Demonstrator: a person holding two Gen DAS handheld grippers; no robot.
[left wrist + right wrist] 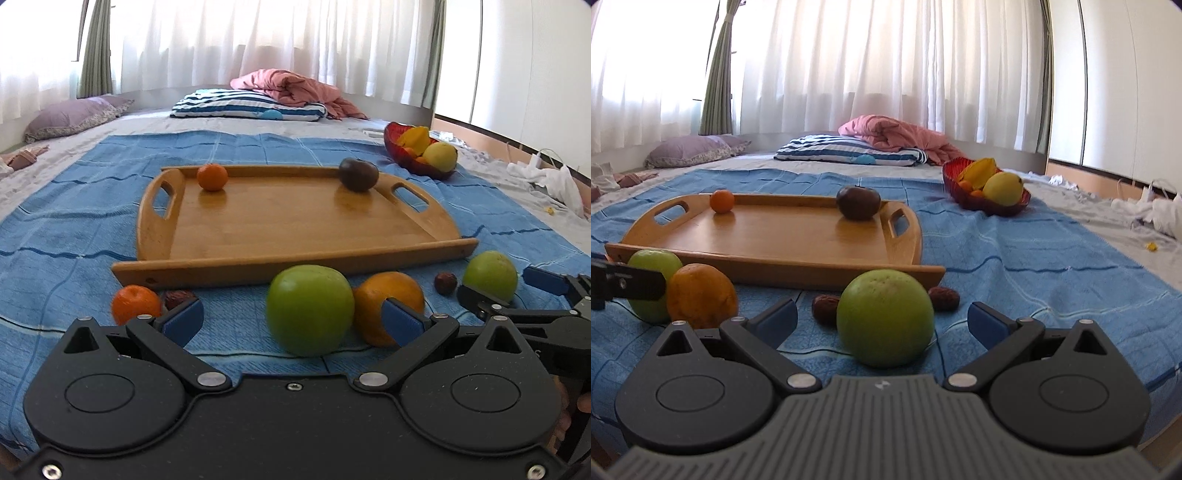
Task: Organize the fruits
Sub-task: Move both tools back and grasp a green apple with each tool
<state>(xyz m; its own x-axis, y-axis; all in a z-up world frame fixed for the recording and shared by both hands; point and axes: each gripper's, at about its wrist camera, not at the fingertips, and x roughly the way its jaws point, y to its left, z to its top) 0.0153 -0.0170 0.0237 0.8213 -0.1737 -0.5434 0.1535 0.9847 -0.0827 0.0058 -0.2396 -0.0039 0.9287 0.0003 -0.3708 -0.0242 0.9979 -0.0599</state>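
Left wrist view: left tool [293,314] spread wide, empty; green apple [309,309] on blue blanket [74,236] between its fingers, before wooden tray [295,221].
Right wrist view: right tool [882,317] spread wide around second green apple [885,316], not gripping.
Writing: none legible.

The flat wooden tray [280,221] has a smooth, faintly glossy bamboo grain. The blue woven cloth [1015,266] under it looks matt and creased. The red glass-like bowl [988,206] shines. Both black plastic tools look matt, with metal pins.
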